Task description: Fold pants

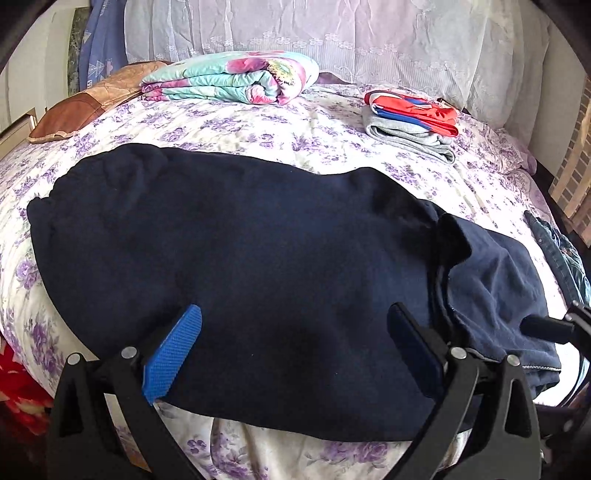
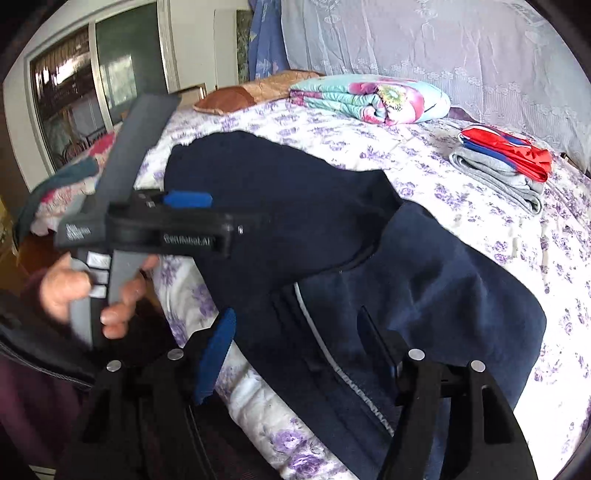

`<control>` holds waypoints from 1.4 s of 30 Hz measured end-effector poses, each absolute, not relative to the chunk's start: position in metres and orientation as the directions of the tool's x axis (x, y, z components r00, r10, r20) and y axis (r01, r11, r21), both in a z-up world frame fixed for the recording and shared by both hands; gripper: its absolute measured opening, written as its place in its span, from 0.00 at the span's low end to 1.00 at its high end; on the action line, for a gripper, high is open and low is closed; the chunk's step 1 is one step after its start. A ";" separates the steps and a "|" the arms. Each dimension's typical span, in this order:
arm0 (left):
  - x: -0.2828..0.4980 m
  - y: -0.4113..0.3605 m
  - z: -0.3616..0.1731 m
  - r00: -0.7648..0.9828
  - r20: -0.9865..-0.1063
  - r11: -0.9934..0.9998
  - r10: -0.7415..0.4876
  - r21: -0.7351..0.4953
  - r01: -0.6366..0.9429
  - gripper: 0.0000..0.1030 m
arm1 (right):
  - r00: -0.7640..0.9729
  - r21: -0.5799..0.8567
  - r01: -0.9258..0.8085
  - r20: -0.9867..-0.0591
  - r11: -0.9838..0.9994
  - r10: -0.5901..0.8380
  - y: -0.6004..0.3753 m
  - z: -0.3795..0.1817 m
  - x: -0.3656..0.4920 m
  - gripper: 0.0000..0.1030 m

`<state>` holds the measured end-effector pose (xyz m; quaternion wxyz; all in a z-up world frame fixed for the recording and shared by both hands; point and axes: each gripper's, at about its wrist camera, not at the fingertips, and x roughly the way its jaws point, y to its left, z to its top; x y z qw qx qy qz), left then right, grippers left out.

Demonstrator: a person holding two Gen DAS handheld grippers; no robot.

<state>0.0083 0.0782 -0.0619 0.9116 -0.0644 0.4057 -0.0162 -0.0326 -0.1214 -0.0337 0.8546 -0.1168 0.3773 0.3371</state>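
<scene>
Navy pants (image 1: 236, 266) lay spread across the bed (image 1: 303, 125), over its purple-flowered cover, with one end near the front edge. At their right end a lighter navy part (image 1: 495, 288) showed, with a pale seam line along its edge.

The left gripper (image 1: 293, 347) hung low over the pants near the front edge, its jaws spread wide, with one blue pad (image 1: 173, 350) on the left and a dark one on the right. Nothing was pinched between them. In the right wrist view this gripper appeared from the side, held by the left hand (image 2: 92, 291).

The right gripper (image 2: 295, 350) was also spread wide, its fingers straddling the pants' right end above the pale seam; whether the pads touched the cloth I could not tell.

Farther back on the bed sat a folded floral quilt (image 1: 236, 75), a brown pillow (image 1: 77, 107) to its left, and a small stack of folded clothes (image 1: 410, 125), red and blue over grey. Lace curtain (image 1: 332, 33) hung behind.
</scene>
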 end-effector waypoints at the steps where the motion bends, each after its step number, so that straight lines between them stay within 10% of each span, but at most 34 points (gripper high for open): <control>1: 0.008 0.078 -0.062 0.670 -0.738 0.991 -0.081 -0.129 -0.023 0.95 | 0.495 0.049 -0.661 -0.721 0.748 0.485 -0.123 -0.030 -0.030 0.67; 10: 0.003 0.080 -0.061 0.675 -0.734 0.992 -0.073 -0.121 -0.025 0.95 | 0.454 -0.084 -0.712 -0.813 0.698 0.365 -0.088 -0.057 -0.005 0.65; 13: 0.003 0.080 -0.061 0.675 -0.734 0.993 -0.073 -0.119 -0.023 0.95 | 0.452 -0.092 -0.687 -0.831 0.721 0.324 -0.086 -0.072 0.008 0.54; 16: 0.003 0.081 -0.061 0.675 -0.734 0.993 -0.073 -0.119 -0.021 0.95 | 0.436 -0.027 -0.667 -0.824 0.745 0.361 -0.099 -0.061 0.019 0.22; 19: 0.002 0.083 -0.061 0.679 -0.730 0.991 -0.079 -0.129 -0.024 0.95 | 0.480 0.017 -0.633 -0.776 0.774 0.410 -0.113 -0.042 0.025 0.19; 27: 0.001 0.086 -0.058 0.686 -0.723 0.988 -0.083 -0.151 -0.039 0.95 | 0.421 0.082 -0.657 -0.785 0.749 0.455 -0.082 -0.071 0.032 0.23; 31: -0.002 0.083 -0.056 0.687 -0.723 0.991 -0.078 -0.132 -0.027 0.95 | 0.425 0.073 -0.669 -0.779 0.740 0.461 -0.083 -0.061 0.019 0.63; 35: -0.009 0.072 -0.046 0.709 -0.693 0.988 -0.134 -0.149 0.041 0.95 | 0.528 0.085 -0.599 -0.706 0.796 0.472 -0.120 -0.015 0.019 0.62; 36: -0.011 0.065 -0.042 0.717 -0.680 0.987 -0.151 -0.146 0.070 0.95 | 0.565 0.075 -0.554 -0.698 0.829 0.440 -0.133 -0.007 0.026 0.58; 38: -0.013 0.044 -0.034 0.718 -0.664 0.978 -0.207 -0.140 0.153 0.95 | 0.570 0.118 -0.478 -0.712 0.870 0.410 -0.152 0.000 0.053 0.16; 42: -0.010 -0.005 -0.032 0.686 -0.667 0.949 -0.291 -0.110 0.296 0.95 | 0.434 0.267 -0.472 -0.759 0.840 0.486 -0.157 -0.020 0.105 0.08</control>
